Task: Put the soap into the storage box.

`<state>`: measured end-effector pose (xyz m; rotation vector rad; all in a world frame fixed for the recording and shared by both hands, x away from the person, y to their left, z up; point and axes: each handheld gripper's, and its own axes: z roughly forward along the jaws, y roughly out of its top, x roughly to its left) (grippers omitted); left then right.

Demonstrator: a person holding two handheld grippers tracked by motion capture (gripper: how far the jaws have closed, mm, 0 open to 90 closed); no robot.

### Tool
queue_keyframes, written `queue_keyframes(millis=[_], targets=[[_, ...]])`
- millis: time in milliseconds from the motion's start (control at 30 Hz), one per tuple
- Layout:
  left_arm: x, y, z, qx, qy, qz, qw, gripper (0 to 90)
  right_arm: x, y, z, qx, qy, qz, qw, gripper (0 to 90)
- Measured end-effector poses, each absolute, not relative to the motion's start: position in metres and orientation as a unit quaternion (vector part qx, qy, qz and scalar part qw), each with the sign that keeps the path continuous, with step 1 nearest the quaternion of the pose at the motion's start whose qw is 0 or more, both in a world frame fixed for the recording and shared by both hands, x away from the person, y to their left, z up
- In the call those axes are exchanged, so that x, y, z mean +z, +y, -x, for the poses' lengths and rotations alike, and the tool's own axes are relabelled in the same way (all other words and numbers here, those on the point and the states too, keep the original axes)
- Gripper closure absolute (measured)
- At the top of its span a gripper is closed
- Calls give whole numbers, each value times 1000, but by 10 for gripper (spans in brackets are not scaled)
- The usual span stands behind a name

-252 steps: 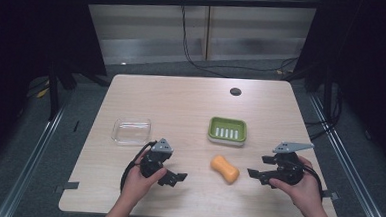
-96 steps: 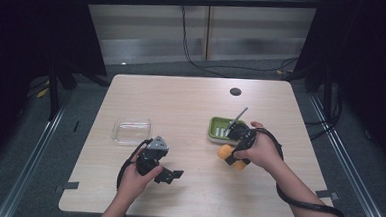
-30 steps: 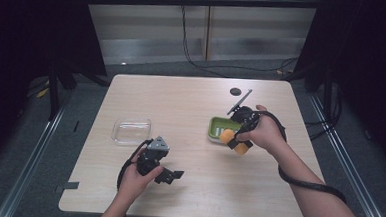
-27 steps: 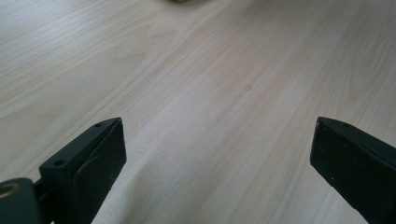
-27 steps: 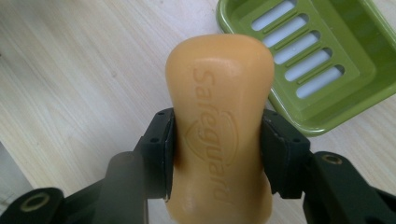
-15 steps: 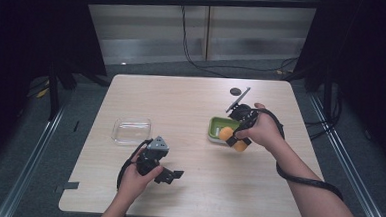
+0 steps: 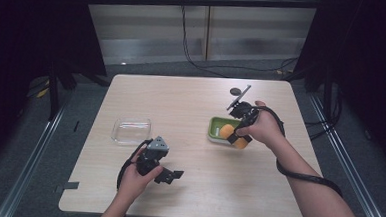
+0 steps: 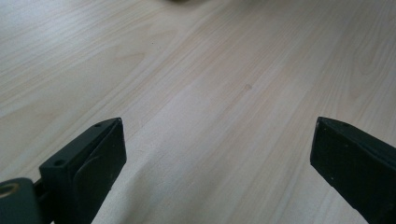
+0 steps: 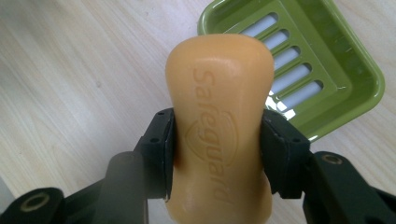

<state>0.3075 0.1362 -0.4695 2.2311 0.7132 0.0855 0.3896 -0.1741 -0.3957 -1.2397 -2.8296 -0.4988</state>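
Gripping the orange bar of soap (image 9: 219, 126) stamped "Safeguard", your right gripper (image 7: 241, 122) has both black jaws pressed against the bar's narrow waist. You are holding it over the near edge of the green slotted plastic soap dish (image 9: 327, 56), which sits at about 3 o'clock from the middle of the light wooden table (image 7: 196, 103). In the high view the soap (image 7: 228, 132) overlaps the dish (image 7: 215, 125); whether it touches the dish cannot be told. The part of the dish's slotted floor that shows is bare.

Your left gripper (image 7: 163, 173) rests low at about 7 o'clock, its jaws spread wide with only tabletop (image 8: 210, 93) between them. The clear shallow plastic container (image 7: 131, 130) lies at 9 o'clock, just beyond your left hand (image 7: 135, 178), with nothing visible inside.
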Motion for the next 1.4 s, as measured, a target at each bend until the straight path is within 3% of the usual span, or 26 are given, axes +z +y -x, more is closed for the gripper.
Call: queue_keyframes(millis=[1400], targets=[[-469,138,-308,34,283,-878,385,36,-398,-180,-410,-150,-906,396,-7,502]])
